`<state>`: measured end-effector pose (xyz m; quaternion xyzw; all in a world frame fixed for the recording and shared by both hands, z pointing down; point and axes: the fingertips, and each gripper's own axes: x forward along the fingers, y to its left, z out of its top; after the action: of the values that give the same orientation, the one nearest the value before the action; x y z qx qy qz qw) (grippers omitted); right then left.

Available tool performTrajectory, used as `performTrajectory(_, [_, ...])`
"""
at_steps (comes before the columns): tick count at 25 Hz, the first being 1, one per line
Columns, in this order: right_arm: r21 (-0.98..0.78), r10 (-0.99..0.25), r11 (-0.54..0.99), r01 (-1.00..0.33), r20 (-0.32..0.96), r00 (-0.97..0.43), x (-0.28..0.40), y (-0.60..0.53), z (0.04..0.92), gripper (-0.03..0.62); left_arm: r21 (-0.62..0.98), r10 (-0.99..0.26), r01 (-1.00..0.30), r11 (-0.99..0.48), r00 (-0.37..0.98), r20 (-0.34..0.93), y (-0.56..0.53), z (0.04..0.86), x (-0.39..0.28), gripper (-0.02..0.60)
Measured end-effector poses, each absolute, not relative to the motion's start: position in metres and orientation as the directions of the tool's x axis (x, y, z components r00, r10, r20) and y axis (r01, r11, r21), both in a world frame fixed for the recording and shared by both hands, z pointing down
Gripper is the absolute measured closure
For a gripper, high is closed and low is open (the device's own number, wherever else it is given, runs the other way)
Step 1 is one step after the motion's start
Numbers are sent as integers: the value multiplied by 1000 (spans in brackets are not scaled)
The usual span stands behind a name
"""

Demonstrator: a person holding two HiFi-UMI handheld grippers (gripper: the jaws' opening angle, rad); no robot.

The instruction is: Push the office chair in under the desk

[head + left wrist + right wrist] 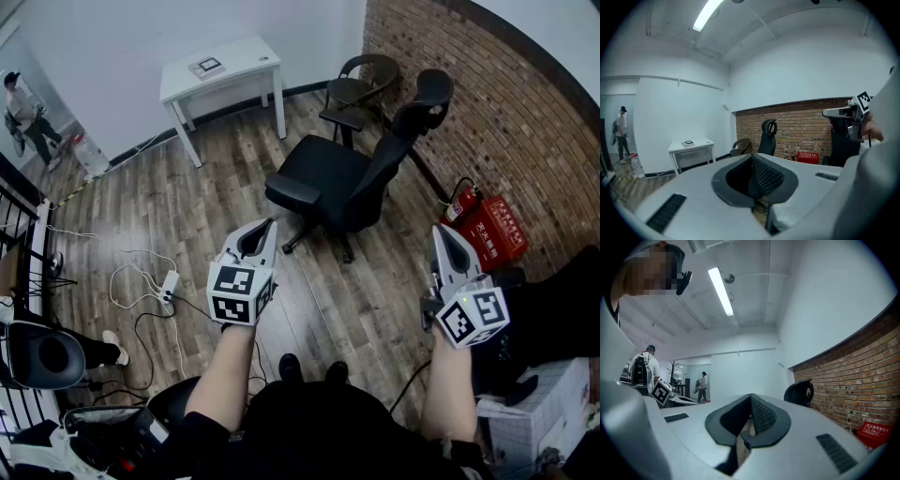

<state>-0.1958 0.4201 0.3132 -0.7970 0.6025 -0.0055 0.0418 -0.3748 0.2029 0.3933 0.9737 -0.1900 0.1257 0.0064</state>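
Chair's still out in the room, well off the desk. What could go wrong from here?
1. The office chair sits angled to the desk; pushed as is, an armrest may catch a desk leg.
2. The second chair stands close beside it; swinging round could knock it.

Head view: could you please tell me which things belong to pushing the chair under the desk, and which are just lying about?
Job in hand: black office chair, white desk, left gripper, right gripper, both shut and empty.
Lying about: dark armchair, red fire extinguisher box, white power strip.
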Motion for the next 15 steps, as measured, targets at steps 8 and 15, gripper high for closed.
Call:
performTrajectory(8, [-83, -966, -252, -964, -43, 256, -191, 443, 318, 591, -26, -361, -367, -930, 897, 256, 231, 398, -362, 568])
performTrajectory(15, [-116, -969, -241, -964, -23, 245, -172, 479, 327, 591, -26, -351, -356, -934, 901, 255, 270, 398, -337, 568])
